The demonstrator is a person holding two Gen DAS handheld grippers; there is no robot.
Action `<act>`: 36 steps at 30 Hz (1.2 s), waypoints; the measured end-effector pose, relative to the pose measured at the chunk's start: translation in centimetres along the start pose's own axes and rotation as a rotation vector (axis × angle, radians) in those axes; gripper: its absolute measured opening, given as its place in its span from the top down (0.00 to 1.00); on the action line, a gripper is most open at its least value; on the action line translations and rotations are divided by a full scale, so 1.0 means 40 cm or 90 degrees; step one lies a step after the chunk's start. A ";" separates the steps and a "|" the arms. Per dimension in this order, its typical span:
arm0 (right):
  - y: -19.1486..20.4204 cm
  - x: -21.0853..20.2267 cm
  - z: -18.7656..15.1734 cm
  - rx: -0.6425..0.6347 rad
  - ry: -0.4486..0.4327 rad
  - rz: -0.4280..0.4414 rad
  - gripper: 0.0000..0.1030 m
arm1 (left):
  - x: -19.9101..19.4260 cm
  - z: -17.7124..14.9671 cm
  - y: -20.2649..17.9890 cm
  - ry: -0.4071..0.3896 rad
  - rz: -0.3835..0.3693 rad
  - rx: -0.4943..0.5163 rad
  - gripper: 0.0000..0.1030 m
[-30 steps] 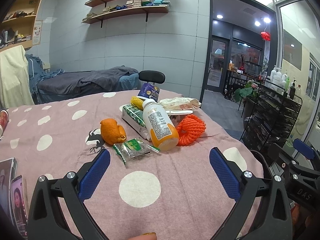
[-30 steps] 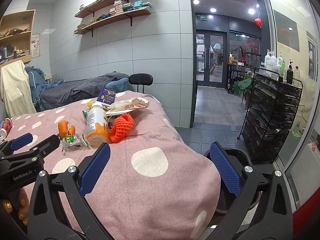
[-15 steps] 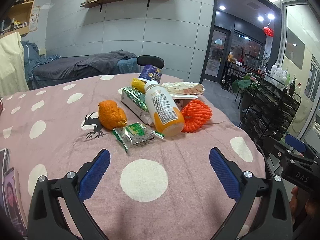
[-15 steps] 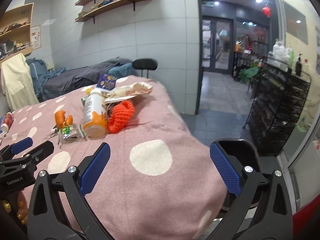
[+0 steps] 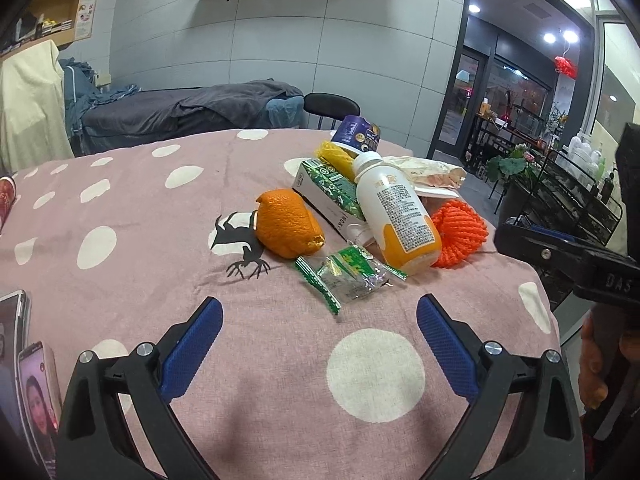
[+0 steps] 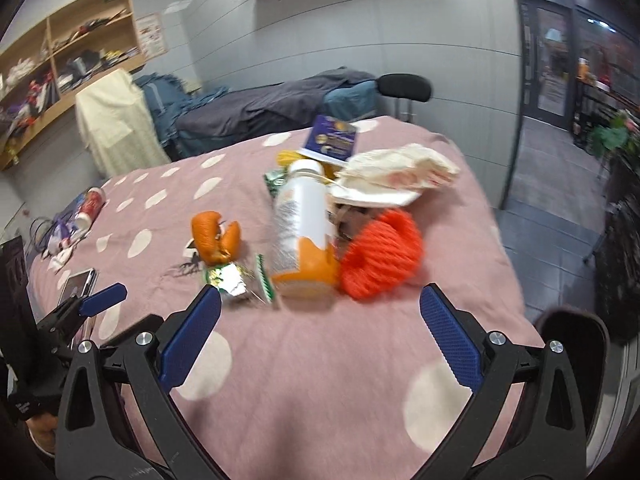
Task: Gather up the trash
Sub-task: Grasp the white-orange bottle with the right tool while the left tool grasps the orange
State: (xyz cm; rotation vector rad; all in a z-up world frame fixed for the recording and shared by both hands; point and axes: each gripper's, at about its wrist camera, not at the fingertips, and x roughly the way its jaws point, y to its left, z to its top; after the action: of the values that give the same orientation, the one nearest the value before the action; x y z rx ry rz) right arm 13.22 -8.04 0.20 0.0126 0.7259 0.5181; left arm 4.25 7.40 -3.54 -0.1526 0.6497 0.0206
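Your left gripper (image 5: 319,332) and right gripper (image 6: 320,330) both hang with jaws spread wide and empty, ready to straddle the trash; the bottle (image 6: 304,232), orange net (image 6: 382,254), peel (image 5: 288,224) and wrapper (image 5: 346,278) lie heaped on the pink tabletop (image 5: 140,216) (bin (image 6: 572,344) low right); since a second ago your right gripper has swung in over the heap.

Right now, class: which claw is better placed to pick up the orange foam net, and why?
Probably the right. The orange foam net lies just ahead of the right claw, on the side nearest the dark bin. For the left claw, it sits off to the right behind the bottle.
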 end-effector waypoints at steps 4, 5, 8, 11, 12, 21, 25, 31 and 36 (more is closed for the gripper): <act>0.036 0.116 0.067 -0.051 0.062 0.005 0.11 | 0.002 0.016 0.022 0.002 0.025 -0.009 0.07; 0.038 0.141 0.079 -0.053 0.074 0.004 0.12 | 0.005 0.019 0.028 0.005 0.023 -0.014 0.07; 0.029 0.231 0.115 -0.044 0.133 -0.001 0.20 | 0.023 0.025 0.050 0.026 0.015 -0.041 0.07; 0.010 0.292 0.131 -0.014 0.180 0.006 0.25 | 0.033 0.023 0.061 0.041 0.003 -0.057 0.07; 0.006 0.308 0.136 -0.005 0.191 -0.002 0.28 | 0.037 0.022 0.060 0.044 0.003 -0.056 0.07; 0.037 0.396 0.150 -0.021 0.233 -0.017 0.40 | 0.061 0.027 0.072 0.065 -0.018 -0.071 0.07; 0.047 0.385 0.148 -0.026 0.214 -0.009 0.40 | 0.069 0.040 0.094 0.073 -0.021 -0.092 0.08; 0.046 0.315 0.140 -0.027 0.183 0.012 0.40 | 0.106 0.095 0.113 0.073 -0.039 -0.127 0.13; 0.027 0.233 0.129 -0.011 0.139 0.023 0.40 | 0.171 0.146 0.105 0.090 -0.037 -0.134 0.16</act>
State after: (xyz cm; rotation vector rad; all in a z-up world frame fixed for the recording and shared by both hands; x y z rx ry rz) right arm 21.86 -2.01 -1.58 -0.0476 0.9352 0.5663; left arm 12.94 12.23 -3.65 -0.3779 0.7831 0.0219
